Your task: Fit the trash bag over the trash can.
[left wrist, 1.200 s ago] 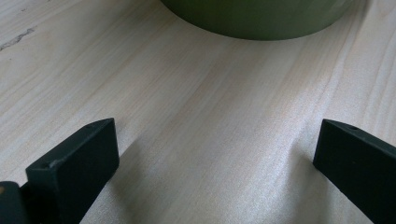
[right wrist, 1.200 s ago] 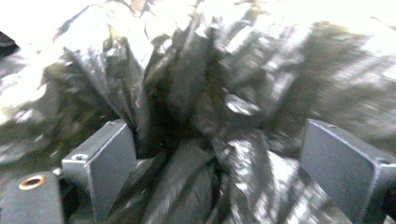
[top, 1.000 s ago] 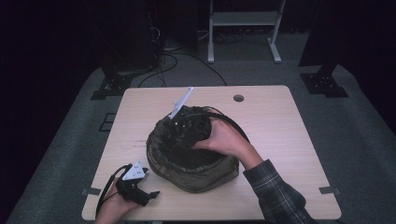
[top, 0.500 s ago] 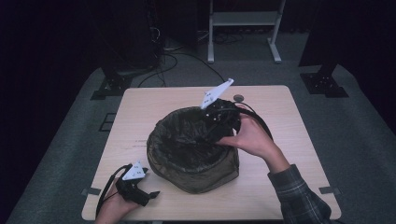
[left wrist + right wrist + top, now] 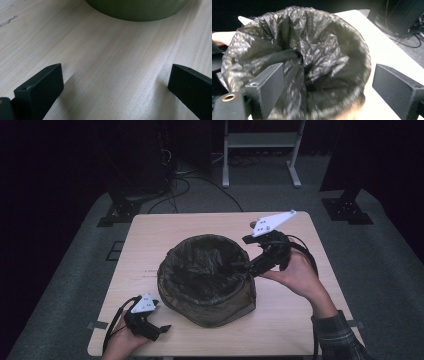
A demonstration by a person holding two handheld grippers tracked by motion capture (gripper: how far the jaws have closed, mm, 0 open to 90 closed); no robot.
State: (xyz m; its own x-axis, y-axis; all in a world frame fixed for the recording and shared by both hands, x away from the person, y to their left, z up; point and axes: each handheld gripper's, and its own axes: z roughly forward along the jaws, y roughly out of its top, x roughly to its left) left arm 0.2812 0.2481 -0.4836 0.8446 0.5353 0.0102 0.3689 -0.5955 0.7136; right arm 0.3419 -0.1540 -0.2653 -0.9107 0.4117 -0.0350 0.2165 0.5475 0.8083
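Observation:
A round bin with an olive-green wall (image 5: 220,312) stands mid-table, lined with a crinkled black plastic bag (image 5: 205,270) that folds over its rim. A hand holds my right gripper (image 5: 246,268) at the bin's right rim, pointing left into it. In the right gripper view this gripper (image 5: 329,92) is open, its jaws wide apart over the bag (image 5: 312,55) and closed on nothing. My left gripper (image 5: 162,326) rests on the table at the front left, just left of the bin. It (image 5: 112,87) is open over bare wood, with the bin wall (image 5: 135,10) ahead.
The light wooden table (image 5: 165,232) has bare surface behind and to the left of the bin. A small dark round object (image 5: 252,225) lies at the back right, beside the right gripper's grey plate. On the floor beyond are cables (image 5: 200,182) and a metal stand (image 5: 260,140).
The right gripper has swung from over the bin's left-middle to its right rim. The bag now stands open as a hollow inside the bin. The left gripper has stayed put.

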